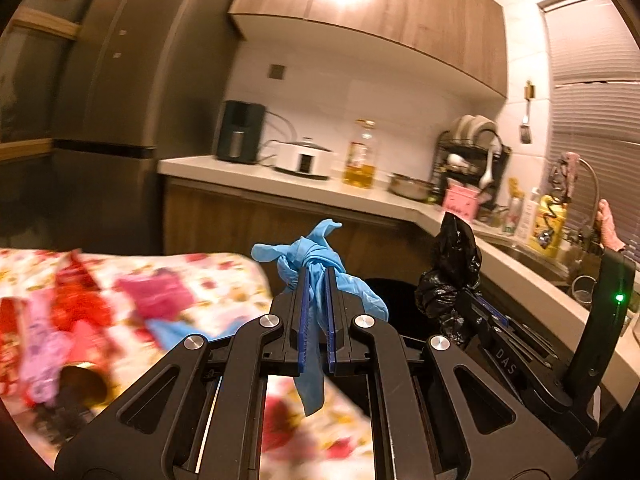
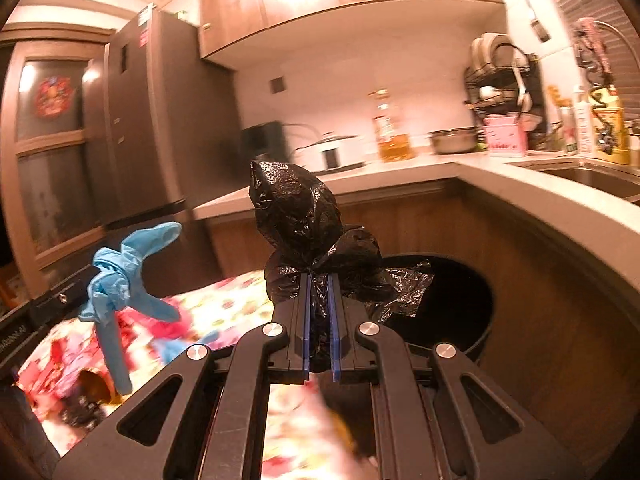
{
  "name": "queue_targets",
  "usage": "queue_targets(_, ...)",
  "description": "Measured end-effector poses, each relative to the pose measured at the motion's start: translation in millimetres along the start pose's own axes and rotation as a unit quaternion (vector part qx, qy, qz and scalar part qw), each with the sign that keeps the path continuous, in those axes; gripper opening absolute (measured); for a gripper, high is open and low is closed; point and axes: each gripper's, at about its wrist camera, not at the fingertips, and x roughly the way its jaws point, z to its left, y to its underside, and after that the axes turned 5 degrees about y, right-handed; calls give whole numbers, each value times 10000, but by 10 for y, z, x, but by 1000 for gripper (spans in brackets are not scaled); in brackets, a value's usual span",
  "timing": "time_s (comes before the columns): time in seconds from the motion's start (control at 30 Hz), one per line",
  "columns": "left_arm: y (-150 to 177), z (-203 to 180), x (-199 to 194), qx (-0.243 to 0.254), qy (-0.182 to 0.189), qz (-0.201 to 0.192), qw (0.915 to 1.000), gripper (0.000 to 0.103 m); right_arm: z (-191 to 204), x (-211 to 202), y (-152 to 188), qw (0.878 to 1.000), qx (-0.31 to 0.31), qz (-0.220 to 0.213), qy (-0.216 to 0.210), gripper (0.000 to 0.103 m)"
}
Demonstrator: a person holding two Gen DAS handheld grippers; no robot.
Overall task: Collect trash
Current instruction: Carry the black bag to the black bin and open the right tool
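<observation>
Left gripper point(image 1: 317, 276) at frame centre, glove point(image 1: 316, 256) between its pads. Right gripper point(image 2: 319, 280) beside it at right, bag point(image 2: 308, 220) clamped. Bin point(image 2: 452, 308) just behind bag, lower right. Table point(image 1: 224, 276) lower left. Counter point(image 1: 280, 182) behind, across mid-frame; fridge point(image 1: 120, 100) upper left.

Fridge point(image 1: 120, 80), oil bottle point(image 1: 360, 156), dish rack point(image 1: 472, 156).

Thin blue rubbery glove point(image 1: 316, 256), crinkled glossy black plastic bag point(image 2: 308, 220), wood-grain cabinets point(image 1: 360, 8), floral tablecloth point(image 1: 160, 280).
</observation>
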Motion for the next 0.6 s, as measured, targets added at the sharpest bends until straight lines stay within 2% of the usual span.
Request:
queue_targets(0.3,23,-371,667,158,469,144,9987,6,-370,220,-154,9996,161,-122,219,9)
queue_targets(0.6,71,-480,1003,101,707,246,9971,6,-523,381,-194,9996,206,-112,163,9)
